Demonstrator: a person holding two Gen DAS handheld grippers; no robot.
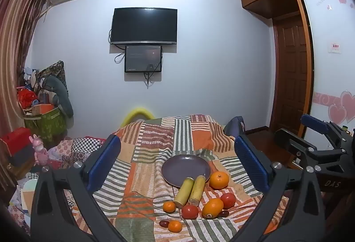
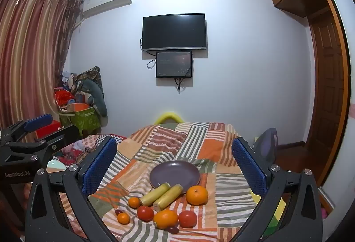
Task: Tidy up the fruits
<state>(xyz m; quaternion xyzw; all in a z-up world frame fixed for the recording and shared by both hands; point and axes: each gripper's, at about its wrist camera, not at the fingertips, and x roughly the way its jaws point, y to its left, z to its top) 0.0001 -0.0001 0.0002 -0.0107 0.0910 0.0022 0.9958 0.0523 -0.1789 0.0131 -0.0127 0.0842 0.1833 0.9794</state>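
Two claws spread wide, nothing gripped.
Left claw (image 1: 177, 166) and right claw (image 2: 175, 166) hover over the bed; fruits lie at 6 o'clock of the plate (image 1: 186, 167), cane sticks (image 1: 192, 191) pointing 12 o'clock.

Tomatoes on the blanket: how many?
2. One tomato sits at the near end of the two yellow-green sticks; the other tomato lies right of it, past the oval orange fruit. None on the plate. None seems hidden.
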